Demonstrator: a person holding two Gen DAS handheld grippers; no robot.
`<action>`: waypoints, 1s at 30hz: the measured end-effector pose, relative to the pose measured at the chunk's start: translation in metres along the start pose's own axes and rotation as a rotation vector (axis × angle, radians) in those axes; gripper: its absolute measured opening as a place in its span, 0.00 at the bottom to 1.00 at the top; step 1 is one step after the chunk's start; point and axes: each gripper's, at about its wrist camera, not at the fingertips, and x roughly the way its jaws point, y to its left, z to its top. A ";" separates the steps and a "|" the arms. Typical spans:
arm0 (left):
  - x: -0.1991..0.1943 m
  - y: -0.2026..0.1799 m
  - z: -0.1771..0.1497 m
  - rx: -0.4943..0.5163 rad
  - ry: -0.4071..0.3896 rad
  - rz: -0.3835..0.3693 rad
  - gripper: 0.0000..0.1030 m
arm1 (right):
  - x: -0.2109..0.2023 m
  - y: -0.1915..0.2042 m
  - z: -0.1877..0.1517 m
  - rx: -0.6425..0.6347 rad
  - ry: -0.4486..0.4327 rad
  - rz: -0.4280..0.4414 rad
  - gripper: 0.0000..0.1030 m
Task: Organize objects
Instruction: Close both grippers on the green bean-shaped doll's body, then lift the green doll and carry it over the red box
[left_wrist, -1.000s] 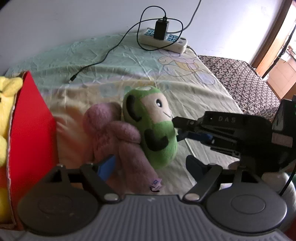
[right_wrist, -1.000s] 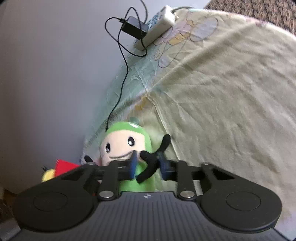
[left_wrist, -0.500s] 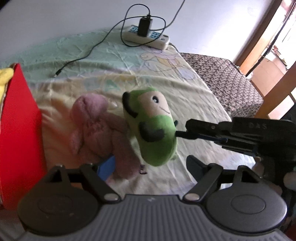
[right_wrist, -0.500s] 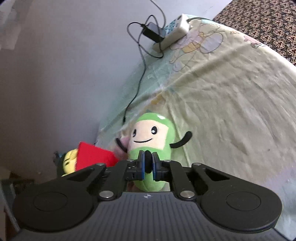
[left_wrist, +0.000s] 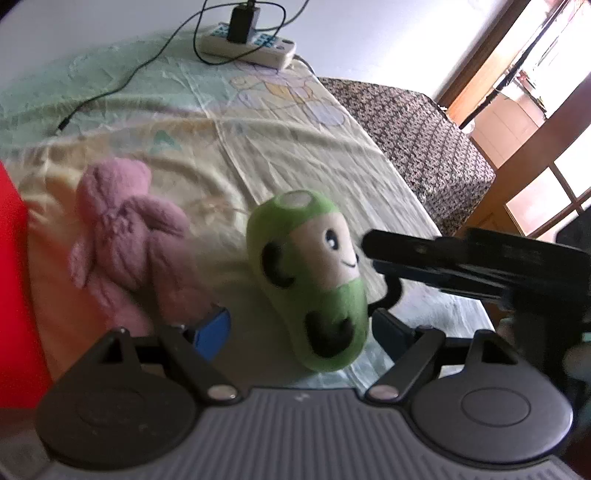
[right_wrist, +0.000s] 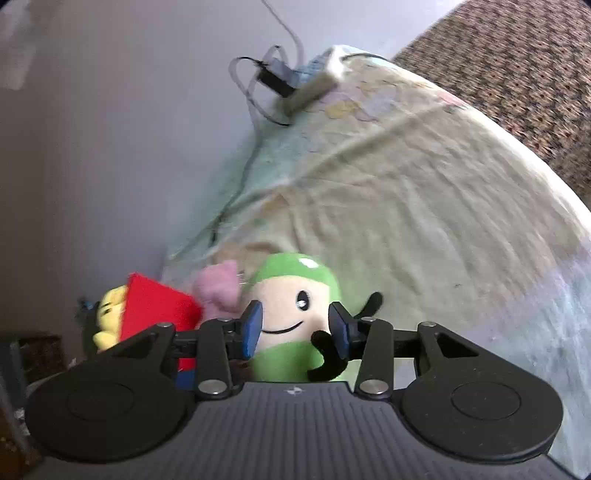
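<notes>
Green plush, cream smiling face, black arms, lying on bedsheet

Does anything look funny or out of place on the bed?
Yes. A power strip with a black charger plugged in lies on the bedsheet, its cable trailing loose across it. The green plush toy tilts between the left gripper's fingers, and the pink plush toy is flopped beside it.
</notes>
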 end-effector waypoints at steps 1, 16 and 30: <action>0.001 -0.001 0.000 0.003 0.004 0.000 0.82 | 0.006 -0.002 0.000 -0.004 0.014 -0.007 0.43; 0.018 0.002 -0.003 0.006 0.043 0.040 0.82 | 0.052 0.018 -0.012 -0.063 0.160 0.115 0.55; -0.057 -0.019 -0.008 0.060 -0.162 0.045 0.80 | 0.004 0.062 -0.013 -0.210 0.078 0.262 0.55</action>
